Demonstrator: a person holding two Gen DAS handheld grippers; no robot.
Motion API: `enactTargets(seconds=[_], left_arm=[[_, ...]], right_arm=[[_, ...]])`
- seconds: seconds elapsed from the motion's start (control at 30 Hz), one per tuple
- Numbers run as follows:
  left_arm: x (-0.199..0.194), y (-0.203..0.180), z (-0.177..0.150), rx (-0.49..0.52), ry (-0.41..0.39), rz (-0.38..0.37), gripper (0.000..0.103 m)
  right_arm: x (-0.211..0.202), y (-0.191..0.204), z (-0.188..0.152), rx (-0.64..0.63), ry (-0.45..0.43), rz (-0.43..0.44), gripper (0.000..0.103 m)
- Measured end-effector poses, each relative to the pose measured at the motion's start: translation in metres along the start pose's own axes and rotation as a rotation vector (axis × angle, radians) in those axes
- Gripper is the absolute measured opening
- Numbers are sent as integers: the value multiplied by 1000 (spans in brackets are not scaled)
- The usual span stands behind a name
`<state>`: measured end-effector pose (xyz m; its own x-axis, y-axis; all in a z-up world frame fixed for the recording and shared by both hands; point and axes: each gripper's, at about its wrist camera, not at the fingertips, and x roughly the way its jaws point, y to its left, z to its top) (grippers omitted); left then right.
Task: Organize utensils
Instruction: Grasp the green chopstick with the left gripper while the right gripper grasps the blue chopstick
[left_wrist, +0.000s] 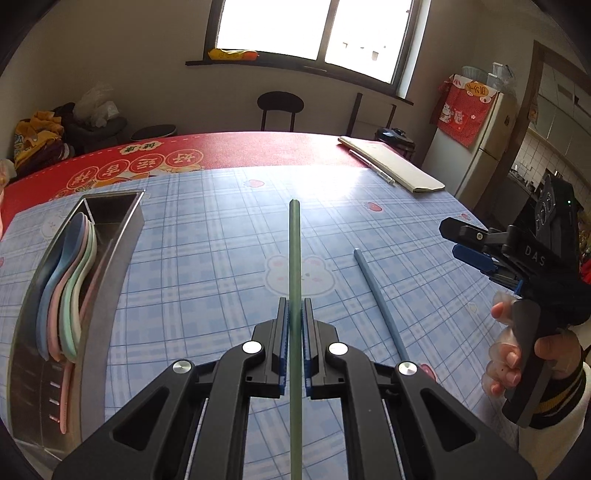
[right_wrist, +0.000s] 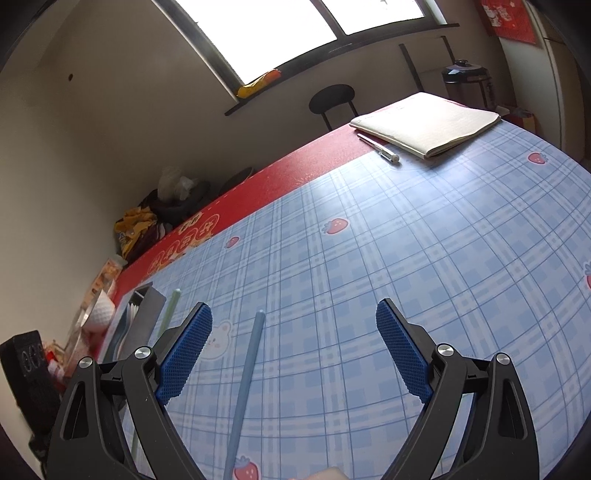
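My left gripper is shut on a green chopstick, which points straight ahead above the blue checked tablecloth. A blue chopstick lies flat on the cloth to its right. At the left a steel utensil tray holds several pastel spoons. The right gripper hovers at the right edge, held by a person's hand. In the right wrist view that gripper stands open above the blue chopstick, not touching it. The green chopstick and the tray show at the left.
A cream notebook with a pen beside it lies at the far right of the table. A red cloth covers the far part. Chairs, a fridge and a clothes pile stand beyond the table edge.
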<state>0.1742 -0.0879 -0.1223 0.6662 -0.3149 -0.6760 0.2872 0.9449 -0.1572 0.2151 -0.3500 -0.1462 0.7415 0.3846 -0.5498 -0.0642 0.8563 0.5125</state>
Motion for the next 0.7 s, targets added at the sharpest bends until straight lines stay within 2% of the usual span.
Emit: enactTargets(seconds=[0.17,0.33,0.4,0.47,0.57,0.7], left_arm=[[-34,21,-8,-36,-44,-6,7],[-55,48,-17,-76,-65,-2,7],[-61,57,-21,-92,-75,-9,7],[-67,65,-26,-103,-85,-23,7],[-74,74,-32,-119,-100,-43,7],[-81,85,-39,-134,-114,-63,7]], right_arm=[[5,12,-2,-95,17,45,87],[16,31,-12,-140,109,33,85],[22,46,-23,-202,163,4,72],[28,58,-33,-251,210,-36,68],[37,71,-47,-310,277,-113,54],[42,80,-57,-352,315,-221,43]])
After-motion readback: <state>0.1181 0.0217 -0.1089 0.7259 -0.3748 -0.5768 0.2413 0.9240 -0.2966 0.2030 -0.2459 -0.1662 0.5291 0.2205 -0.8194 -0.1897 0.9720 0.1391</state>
